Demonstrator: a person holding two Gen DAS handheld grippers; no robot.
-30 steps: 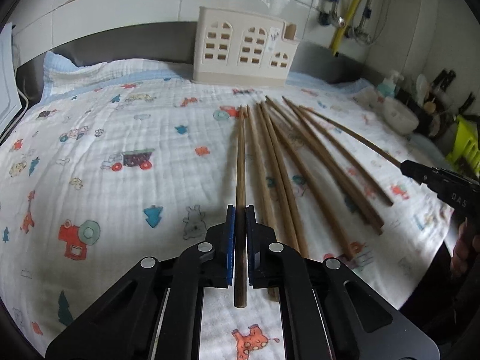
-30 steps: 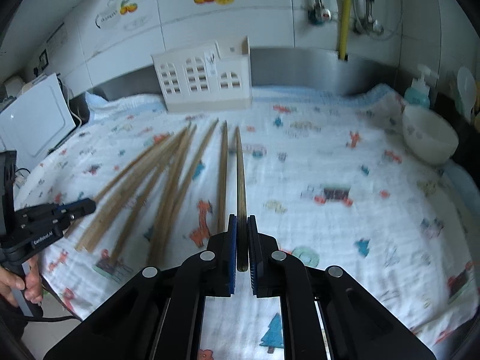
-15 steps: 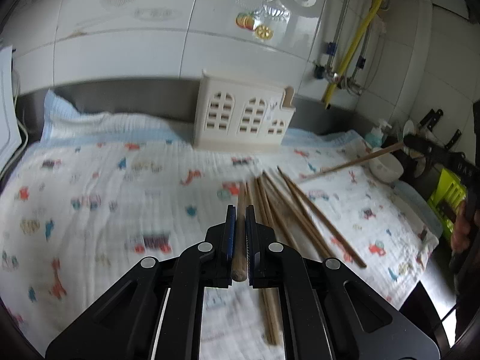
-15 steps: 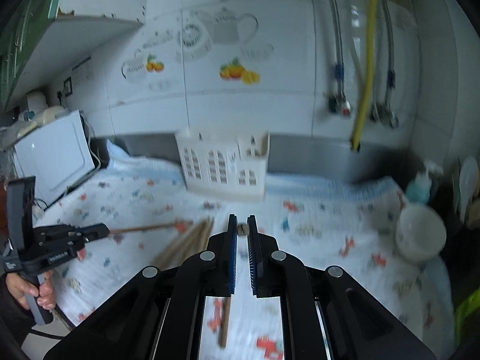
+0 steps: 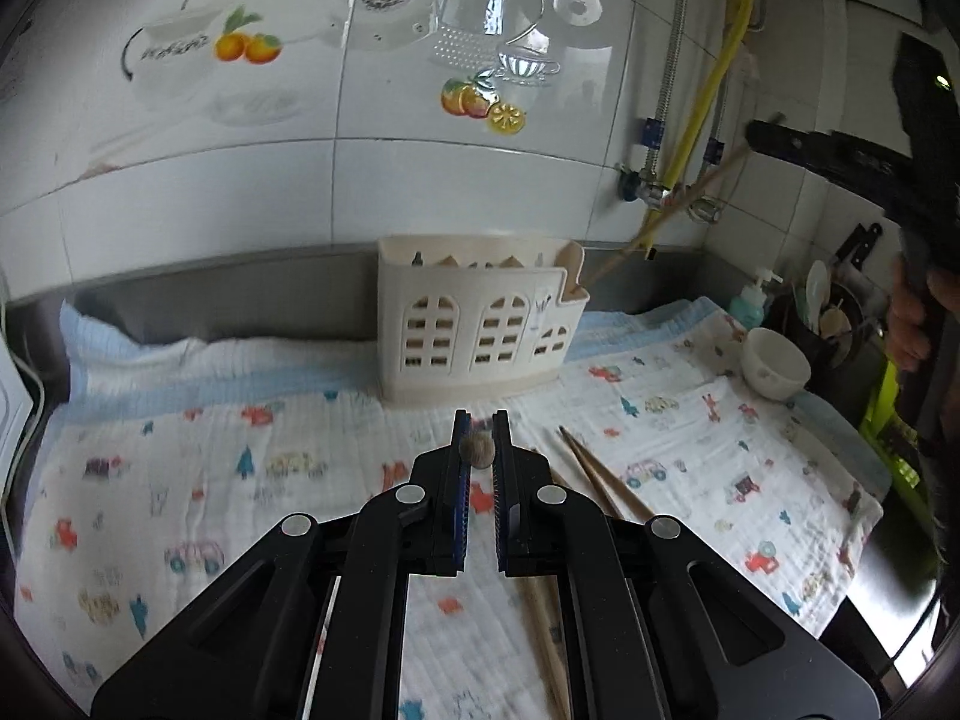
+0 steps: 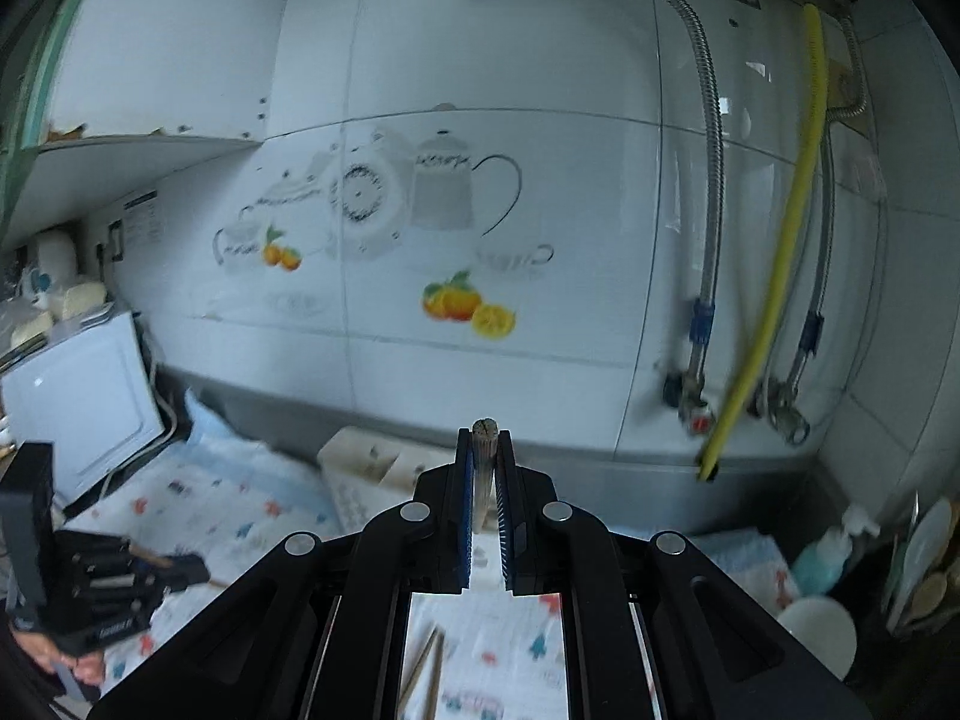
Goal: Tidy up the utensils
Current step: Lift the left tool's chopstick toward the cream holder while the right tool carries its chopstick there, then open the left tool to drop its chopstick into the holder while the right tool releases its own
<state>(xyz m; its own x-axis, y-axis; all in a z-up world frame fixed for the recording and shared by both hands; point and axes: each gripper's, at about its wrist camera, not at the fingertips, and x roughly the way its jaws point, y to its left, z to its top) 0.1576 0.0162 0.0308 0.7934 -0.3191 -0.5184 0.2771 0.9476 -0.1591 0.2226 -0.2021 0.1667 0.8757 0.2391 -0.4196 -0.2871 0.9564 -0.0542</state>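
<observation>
My left gripper (image 5: 478,420) is shut on a wooden chopstick (image 5: 477,451), seen end-on between the pads, above the printed cloth (image 5: 240,480). The cream house-shaped utensil holder (image 5: 474,324) stands ahead by the wall. My right gripper (image 5: 757,133) at upper right is shut on another chopstick (image 5: 678,210) that slants down to the holder's right end; I cannot tell if the tip is inside. In the right wrist view, that gripper (image 6: 485,438) clamps its chopstick (image 6: 485,429), and the holder (image 6: 372,468) is partly hidden behind the fingers. The left gripper (image 6: 201,570) shows at lower left.
Several loose chopsticks (image 5: 600,474) lie on the cloth right of my left gripper, also under the right one (image 6: 429,672). A white bowl (image 5: 774,363), a soap bottle (image 6: 825,558) and dishes crowd the right edge. Pipes and a yellow hose (image 6: 792,252) hang on the tiled wall.
Both grippers have risen and lifted their chopsticks off the cloth. The right one climbed higher, and its chopstick now slants down toward the holder's right end.
</observation>
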